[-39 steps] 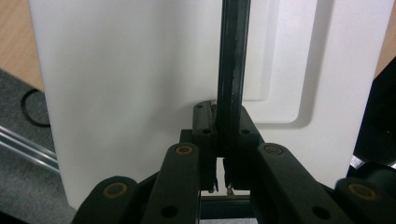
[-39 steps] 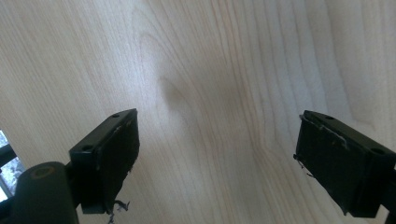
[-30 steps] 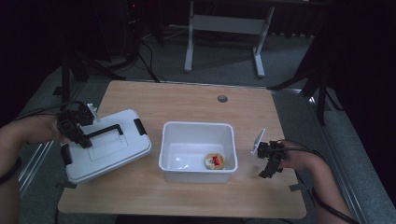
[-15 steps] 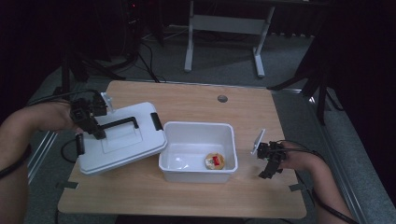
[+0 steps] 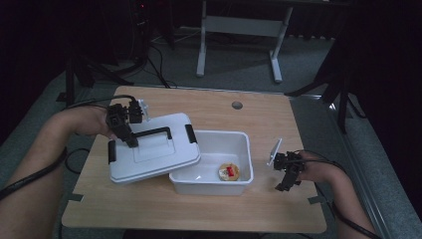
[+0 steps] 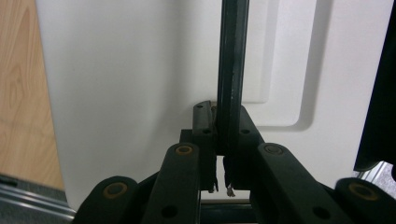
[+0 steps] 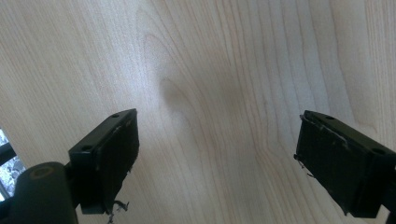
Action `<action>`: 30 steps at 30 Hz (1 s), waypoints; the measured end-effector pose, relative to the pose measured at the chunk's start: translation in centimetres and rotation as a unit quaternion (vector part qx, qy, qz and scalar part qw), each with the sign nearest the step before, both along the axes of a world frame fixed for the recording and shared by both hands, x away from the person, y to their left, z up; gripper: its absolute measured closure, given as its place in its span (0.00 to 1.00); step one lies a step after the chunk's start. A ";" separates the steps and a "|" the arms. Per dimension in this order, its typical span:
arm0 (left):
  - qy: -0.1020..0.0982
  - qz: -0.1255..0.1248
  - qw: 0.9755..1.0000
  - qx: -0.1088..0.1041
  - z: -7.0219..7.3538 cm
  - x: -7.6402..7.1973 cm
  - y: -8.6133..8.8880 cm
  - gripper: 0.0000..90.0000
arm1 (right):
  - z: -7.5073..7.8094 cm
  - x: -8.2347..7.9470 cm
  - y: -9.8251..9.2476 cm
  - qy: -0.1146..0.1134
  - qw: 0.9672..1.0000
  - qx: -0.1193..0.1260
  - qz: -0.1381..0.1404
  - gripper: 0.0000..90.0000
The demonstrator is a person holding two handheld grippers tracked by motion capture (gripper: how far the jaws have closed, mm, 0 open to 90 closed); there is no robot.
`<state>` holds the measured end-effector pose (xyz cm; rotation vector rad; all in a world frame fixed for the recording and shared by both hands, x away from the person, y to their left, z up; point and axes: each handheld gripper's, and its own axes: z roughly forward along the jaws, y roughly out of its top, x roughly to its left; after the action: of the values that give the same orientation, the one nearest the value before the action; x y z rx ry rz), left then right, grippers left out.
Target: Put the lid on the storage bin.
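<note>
Left claw (image 5: 130,142) clamped on black handle (image 5: 152,133) of white lid (image 5: 154,154), carried half over the open bin (image 5: 211,179). Right claw (image 5: 287,181) wide open, empty, above the bench (image 5: 199,211). Next, likely: square lid onto rim, lower

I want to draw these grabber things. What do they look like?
Both are black. The left gripper has jointed metal links with brass-coloured pins and a black cable trailing off it. The right gripper has two flat, square black pads with frayed edges. A pale plate sticks up from it. The forearms are bare.
</note>
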<state>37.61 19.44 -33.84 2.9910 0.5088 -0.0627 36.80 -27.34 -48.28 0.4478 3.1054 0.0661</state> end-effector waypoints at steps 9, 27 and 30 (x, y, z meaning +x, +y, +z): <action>-0.001 -0.041 0.999 -0.014 0.3 0.5 -3.8 0.93 | 0.2 0.2 0.5 0.001 1.000 -0.001 0.004 0.14; -0.006 -0.116 0.993 -0.015 0.3 1.0 -10.7 0.93 | 0.2 0.2 1.1 0.004 1.000 -0.001 0.010 0.15; -0.005 -0.124 0.992 -0.012 0.1 1.1 -11.8 0.93 | 0.2 0.3 1.2 0.004 1.000 0.000 0.012 0.15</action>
<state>38.69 7.59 -33.77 3.0118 0.1302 -0.0733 37.06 -26.14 -48.09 0.4122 3.1196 0.0629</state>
